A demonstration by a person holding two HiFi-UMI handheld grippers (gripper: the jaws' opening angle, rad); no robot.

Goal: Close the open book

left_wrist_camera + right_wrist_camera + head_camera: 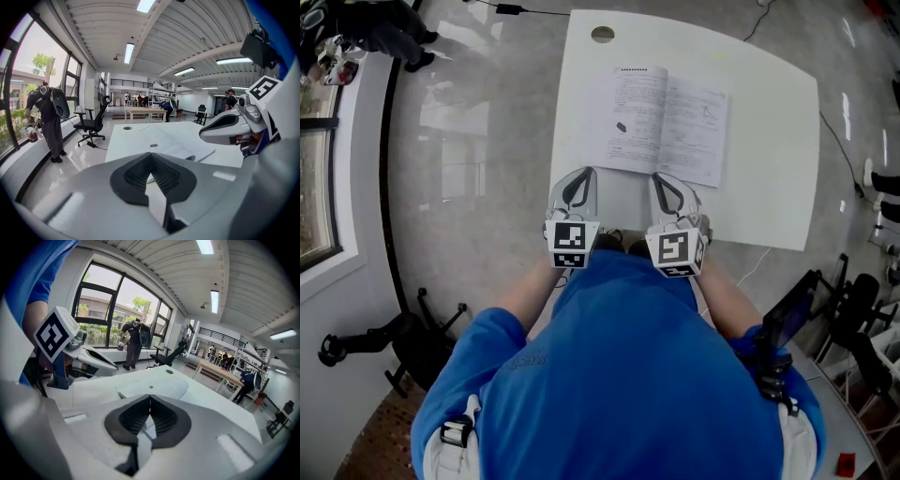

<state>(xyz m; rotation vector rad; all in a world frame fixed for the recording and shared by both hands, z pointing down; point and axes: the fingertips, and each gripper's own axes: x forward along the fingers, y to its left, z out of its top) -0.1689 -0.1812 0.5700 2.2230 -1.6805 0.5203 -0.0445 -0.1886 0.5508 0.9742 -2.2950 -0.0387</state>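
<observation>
An open book [661, 125] lies flat on the white table [769, 187], both printed pages facing up, with a small dark mark [622, 127] on its left page. Just short of the book's near edge, my left gripper [584, 174] and right gripper [660, 178] sit side by side, both pointing at it. Each one's jaws are shut with nothing between them. In the left gripper view the book [164, 143] lies beyond the shut left gripper [151, 157], and the right gripper [229, 131] shows at the right. The right gripper view has the book [150, 386] ahead of the shut right gripper [150, 398].
A round cable hole [603, 35] sits at the table's far left corner. A person [47, 117] stands by the windows, next to a black office chair [93, 124]. More black chairs [853, 309] stand right of the table, and a black stand [394, 337] lies on the floor at the left.
</observation>
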